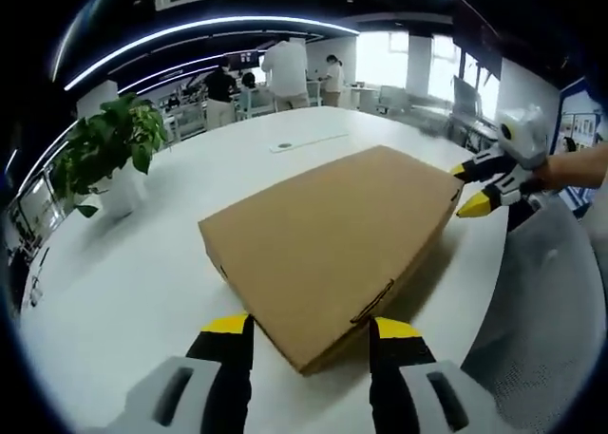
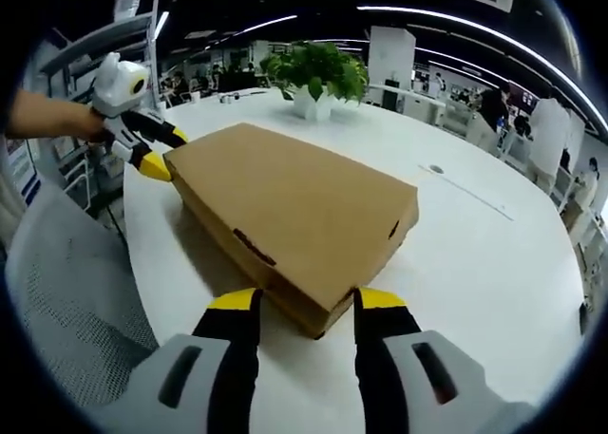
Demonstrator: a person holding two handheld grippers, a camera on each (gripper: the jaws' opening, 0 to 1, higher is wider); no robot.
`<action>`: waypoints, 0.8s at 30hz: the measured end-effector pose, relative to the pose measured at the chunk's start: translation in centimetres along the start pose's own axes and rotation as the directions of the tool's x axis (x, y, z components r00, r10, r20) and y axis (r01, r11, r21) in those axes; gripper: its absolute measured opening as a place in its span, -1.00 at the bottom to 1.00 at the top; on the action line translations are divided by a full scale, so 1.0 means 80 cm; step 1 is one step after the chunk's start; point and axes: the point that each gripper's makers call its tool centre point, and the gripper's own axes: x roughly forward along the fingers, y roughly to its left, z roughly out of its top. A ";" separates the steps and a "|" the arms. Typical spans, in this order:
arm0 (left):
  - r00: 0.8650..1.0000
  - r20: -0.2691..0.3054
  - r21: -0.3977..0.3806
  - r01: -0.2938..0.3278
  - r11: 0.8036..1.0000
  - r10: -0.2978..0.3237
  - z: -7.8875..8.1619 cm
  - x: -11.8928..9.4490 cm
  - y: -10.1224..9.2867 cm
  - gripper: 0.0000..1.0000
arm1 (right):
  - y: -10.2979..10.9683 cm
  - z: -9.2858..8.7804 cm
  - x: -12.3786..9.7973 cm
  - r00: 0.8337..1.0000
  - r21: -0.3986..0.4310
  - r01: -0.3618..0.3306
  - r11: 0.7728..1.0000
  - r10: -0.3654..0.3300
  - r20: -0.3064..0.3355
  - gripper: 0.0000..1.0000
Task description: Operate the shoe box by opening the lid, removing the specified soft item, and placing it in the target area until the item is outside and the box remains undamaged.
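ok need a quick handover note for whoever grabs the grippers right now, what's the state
Left gripper: open, its jaws either side of one corner of the shoe box, not clamped.
Right gripper: open, jaws flanking the opposite corner; nothing held.
The box lies flat on the white table, lid closed, cardboard looks undamaged. A potted plant stands further back on the table.
Done: grippers brought to the box corners.
Left: lift the lid, take out the soft item (not visible, box is shut), set it in the target area, which I cannot identify from here.
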 end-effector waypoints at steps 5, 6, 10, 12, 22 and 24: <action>1.000 -0.005 0.011 0.005 1.000 -0.005 -0.007 -0.011 0.004 -0.03 | 0.019 0.003 0.002 1.000 0.007 -0.013 1.000 0.013 0.005 -0.25; 1.000 -0.009 0.011 0.003 1.000 -0.003 -0.008 -0.012 0.005 -0.03 | 0.023 0.004 0.002 1.000 0.009 -0.016 1.000 0.016 0.006 -0.26; 1.000 -0.018 0.020 0.004 1.000 -0.004 -0.012 -0.018 0.007 -0.03 | 0.032 0.005 0.003 1.000 0.011 -0.024 1.000 0.024 0.008 -0.26; 1.000 -0.019 0.021 0.005 1.000 -0.004 -0.012 -0.019 0.007 -0.03 | 0.034 0.006 0.003 1.000 0.014 -0.025 1.000 0.025 0.010 -0.27; 0.999 -0.029 0.017 -0.025 1.000 0.025 -0.015 -0.023 0.004 -0.03 | 0.029 0.008 0.001 1.000 0.060 -0.012 0.998 0.011 0.018 -0.33; 0.999 -0.028 -0.004 -0.024 1.000 0.024 -0.016 -0.025 0.002 -0.02 | 0.029 0.010 -0.001 1.000 0.065 -0.011 0.998 0.009 0.026 -0.34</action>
